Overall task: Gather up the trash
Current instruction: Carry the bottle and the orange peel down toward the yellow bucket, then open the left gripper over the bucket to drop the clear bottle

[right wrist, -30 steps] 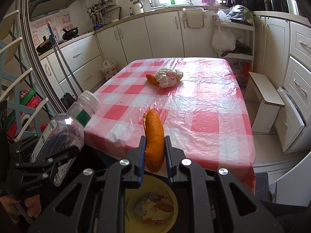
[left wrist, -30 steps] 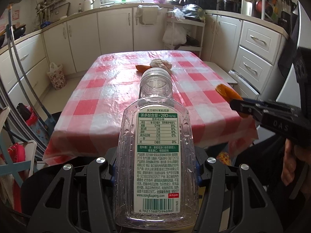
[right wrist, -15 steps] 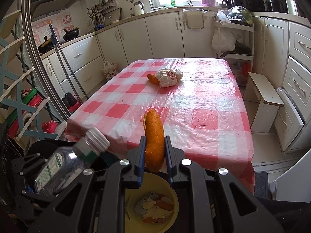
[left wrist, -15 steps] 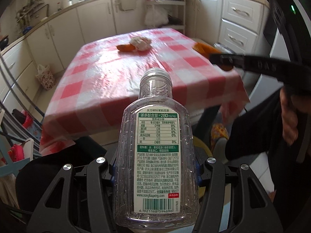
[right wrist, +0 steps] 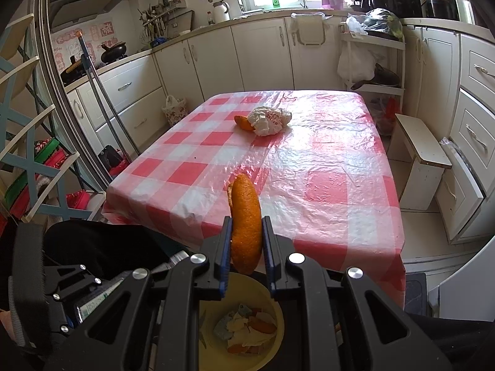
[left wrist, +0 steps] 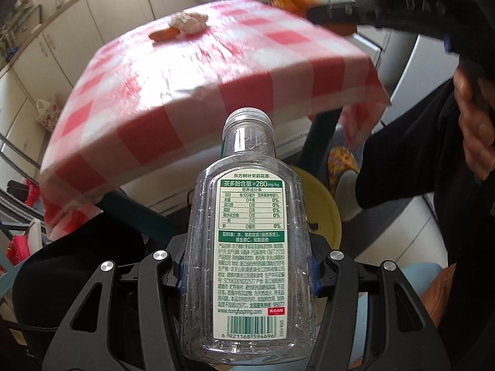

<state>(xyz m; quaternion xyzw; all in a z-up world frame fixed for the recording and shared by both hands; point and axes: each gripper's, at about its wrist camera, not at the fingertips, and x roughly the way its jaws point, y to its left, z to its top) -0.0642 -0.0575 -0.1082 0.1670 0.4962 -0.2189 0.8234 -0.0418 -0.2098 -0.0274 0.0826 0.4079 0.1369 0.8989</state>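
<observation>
Clear plastic fills the left wrist view: an empty bottle (left wrist: pixel 247 247) with a green-and-white label and a silver cap is clamped at its lower body between the fingers of the left hand-held gripper (left wrist: pixel 247 278), cap pointing forward and away from the camera. Beyond and below the bottle shows the rim of a yellow bin (left wrist: pixel 328 213), which sits under the near edge of the worktop (left wrist: pixel 173 71), covered in a red-and-white checked cloth under clear film.

The right hand-held gripper (right wrist: pixel 247 244) is closed on a curved piece of orange peel (right wrist: pixel 246 216), which stands upright between its blue-padded fingers (right wrist: pixel 225 241). Directly beneath it, the bin (right wrist: pixel 278 315) holds scraps of peel and paper. In the left wrist view this gripper appears at upper right as a blurred black bar (left wrist: pixel 371 3) with the peel (left wrist: pixel 294 0) at its tip.

On the worktop, well beyond both grippers, lie a crumpled white wrapper (right wrist: pixel 269 119) and a second piece of peel (right wrist: pixel 243 122), touching each other. The bottle's cap end also shows at lower left of the right wrist view (right wrist: pixel 176 258).
</observation>
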